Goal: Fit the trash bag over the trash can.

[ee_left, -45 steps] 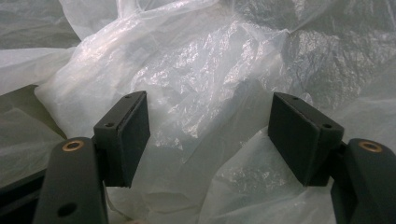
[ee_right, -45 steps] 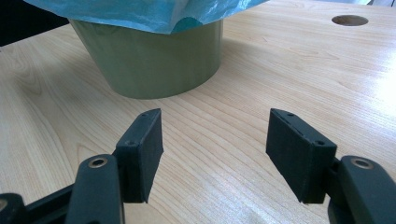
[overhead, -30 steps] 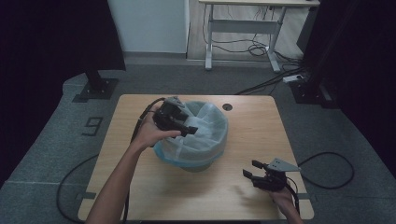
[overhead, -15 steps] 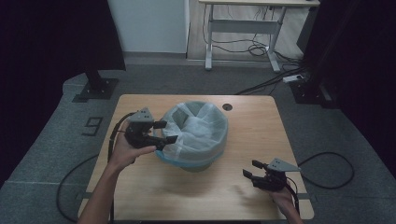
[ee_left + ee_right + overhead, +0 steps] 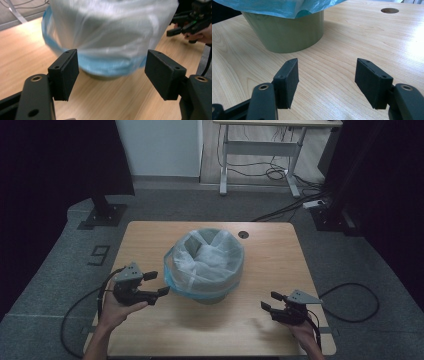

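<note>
Lined bin [image 5: 206, 265] upright, mouth upward

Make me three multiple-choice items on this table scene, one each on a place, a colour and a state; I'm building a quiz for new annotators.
1. Where does the bin stand on the table?
A. near the middle
B. at the far right corner
C. on the floor beside it

2. What colour is the edge of the bin liner folded over the rim?
A. red
B. blue
C. black

3. How does the left claw stand?
A. shut on the liner
B. shut on the bin's rim
C. open, holding nothing

Answers:
1 A: the high view shows the bin about midway between the table's sides, with the left claw at one side and the right claw at the other.
2 B: a blue band hangs around the rim.
3 C: in the left claw's own view the jaws stand apart, short of the bag.
</note>
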Tool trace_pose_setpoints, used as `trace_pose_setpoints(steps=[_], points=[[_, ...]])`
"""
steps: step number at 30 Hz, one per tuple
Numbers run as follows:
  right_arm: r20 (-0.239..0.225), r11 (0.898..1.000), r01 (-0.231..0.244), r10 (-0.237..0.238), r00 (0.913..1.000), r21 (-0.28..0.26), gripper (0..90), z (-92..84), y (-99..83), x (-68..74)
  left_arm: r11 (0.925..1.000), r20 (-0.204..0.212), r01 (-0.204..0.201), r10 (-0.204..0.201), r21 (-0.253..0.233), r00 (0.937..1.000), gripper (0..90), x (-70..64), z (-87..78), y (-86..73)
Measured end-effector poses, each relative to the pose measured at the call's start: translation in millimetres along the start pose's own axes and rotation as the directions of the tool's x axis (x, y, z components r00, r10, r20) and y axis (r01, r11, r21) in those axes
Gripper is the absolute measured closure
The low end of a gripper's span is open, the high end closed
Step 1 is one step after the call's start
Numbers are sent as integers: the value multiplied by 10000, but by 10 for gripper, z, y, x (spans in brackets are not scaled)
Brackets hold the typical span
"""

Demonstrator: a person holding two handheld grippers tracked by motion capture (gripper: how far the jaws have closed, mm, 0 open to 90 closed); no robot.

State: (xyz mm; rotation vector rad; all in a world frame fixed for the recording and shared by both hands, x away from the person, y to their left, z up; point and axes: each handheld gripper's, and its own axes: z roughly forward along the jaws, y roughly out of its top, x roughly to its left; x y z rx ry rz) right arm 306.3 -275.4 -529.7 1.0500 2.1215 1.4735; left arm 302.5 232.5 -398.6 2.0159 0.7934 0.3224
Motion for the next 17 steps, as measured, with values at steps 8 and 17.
trace_pose_setpoints(steps=[8, 17], points=[[35, 10000, -10, 10, 10000, 73, 342, 8, -4, -1, 9998, -137, 178, -178, -11, 9997, 270, 7, -12, -170], [104, 9998, -29, 28, 9999, 180, 325, 32, -19, -18, 9996, -254, 295, -295, 8, 9992, 268, 31, 23, -209]])
